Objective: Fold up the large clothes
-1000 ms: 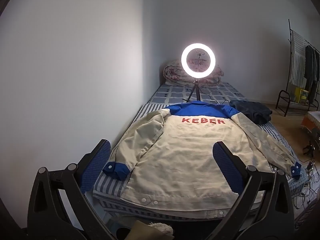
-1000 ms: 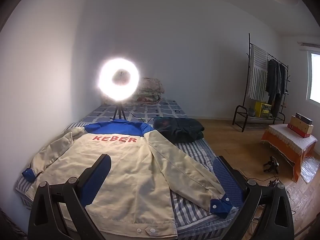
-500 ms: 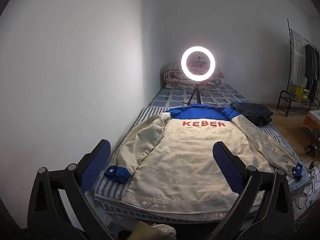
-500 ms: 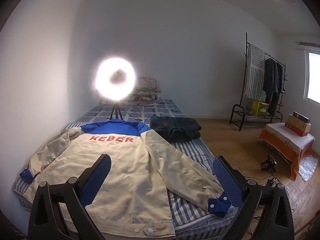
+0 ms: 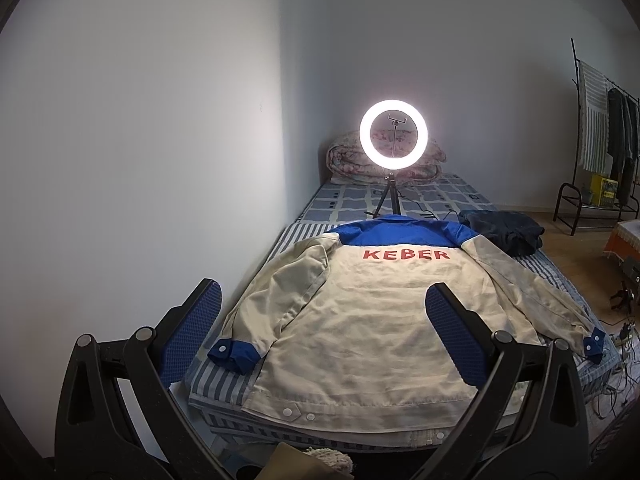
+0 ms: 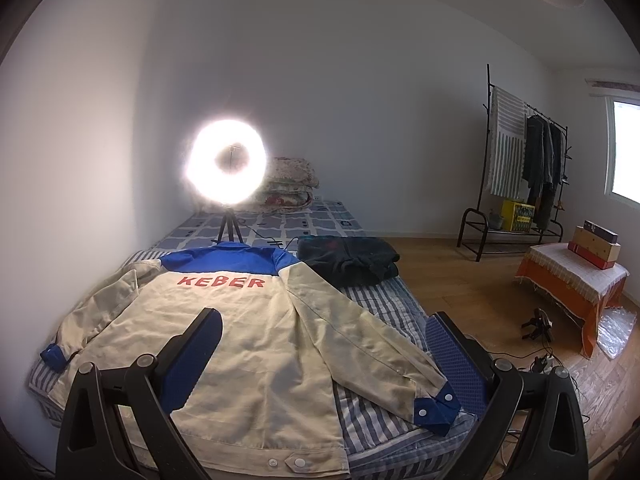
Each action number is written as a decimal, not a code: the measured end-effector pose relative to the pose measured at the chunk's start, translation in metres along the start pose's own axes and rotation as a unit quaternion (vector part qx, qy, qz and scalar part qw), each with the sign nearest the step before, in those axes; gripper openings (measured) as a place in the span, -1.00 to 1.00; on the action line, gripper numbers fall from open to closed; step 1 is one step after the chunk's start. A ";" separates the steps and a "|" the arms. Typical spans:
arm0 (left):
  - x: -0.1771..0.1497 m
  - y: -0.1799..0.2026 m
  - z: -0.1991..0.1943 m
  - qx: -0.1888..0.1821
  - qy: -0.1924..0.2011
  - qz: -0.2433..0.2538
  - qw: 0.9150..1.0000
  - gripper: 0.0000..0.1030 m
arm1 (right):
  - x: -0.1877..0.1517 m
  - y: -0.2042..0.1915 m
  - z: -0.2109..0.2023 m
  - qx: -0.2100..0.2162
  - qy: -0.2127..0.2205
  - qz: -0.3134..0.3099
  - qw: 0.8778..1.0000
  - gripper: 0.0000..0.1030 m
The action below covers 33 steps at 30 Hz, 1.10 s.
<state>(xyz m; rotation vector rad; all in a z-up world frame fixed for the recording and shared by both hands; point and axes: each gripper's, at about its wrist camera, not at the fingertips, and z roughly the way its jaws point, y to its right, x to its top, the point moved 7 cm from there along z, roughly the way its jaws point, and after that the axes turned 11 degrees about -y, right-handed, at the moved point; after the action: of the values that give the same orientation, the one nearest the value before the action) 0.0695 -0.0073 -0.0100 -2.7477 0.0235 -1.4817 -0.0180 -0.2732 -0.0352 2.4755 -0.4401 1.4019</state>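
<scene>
Evidently no fold is begun yet: the jacket (image 5: 360,320) lies spread back-up on the striped bed (image 5: 224,376), filling the lower centre of both views, its blue yoke and red lettering toward the ring light (image 5: 393,134) at the far end. The left sleeve (image 5: 276,300) angles out to a blue cuff (image 5: 234,354) at lower left of the left wrist view; the right sleeve (image 6: 360,336) runs down to its cuff (image 6: 434,408) near the bed's edge at lower right of the right wrist view. The left hand-held gripper (image 5: 324,336) and the right hand-held gripper (image 6: 324,354) both hover above the cloth with fingers spread wide, pinching nothing. A dark folded garment (image 6: 348,260) sits just beside the right shoulder. Likely the next move calls for lowering each hand-held gripper to a cuff or sleeve, closing on the fabric, and carrying it inward across the back.
</scene>
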 end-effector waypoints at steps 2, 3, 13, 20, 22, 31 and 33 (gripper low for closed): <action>0.003 0.000 0.001 0.000 0.001 0.000 1.000 1.00 | 0.000 0.000 0.000 -0.001 0.000 0.000 1.000 0.99; 0.001 0.001 -0.003 0.000 0.002 0.001 1.000 1.00 | 0.000 0.000 0.000 -0.001 0.001 0.000 1.000 0.99; 0.021 0.000 0.003 0.002 0.007 0.003 1.000 1.00 | 0.000 0.000 0.000 0.000 0.000 0.001 1.000 0.99; 0.007 0.000 -0.007 0.002 0.010 0.002 1.000 1.00 | 0.000 0.001 0.000 0.000 0.001 0.001 1.000 0.99; 0.007 0.000 -0.007 0.002 0.010 0.003 1.000 1.00 | 0.000 0.001 0.000 0.001 0.001 0.001 1.000 0.99; 0.006 0.001 -0.009 0.003 0.011 0.003 1.000 1.00 | 0.000 0.000 0.000 0.000 0.000 0.002 1.000 0.99; 0.005 0.001 -0.009 0.002 0.011 0.004 1.000 1.00 | -0.001 -0.001 0.000 -0.002 0.001 0.002 1.000 0.99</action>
<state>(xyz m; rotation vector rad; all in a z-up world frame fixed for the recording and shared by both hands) 0.0648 -0.0084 -0.0010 -2.7254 0.0304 -1.5082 -0.0184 -0.2724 -0.0355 2.4721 -0.4467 1.4029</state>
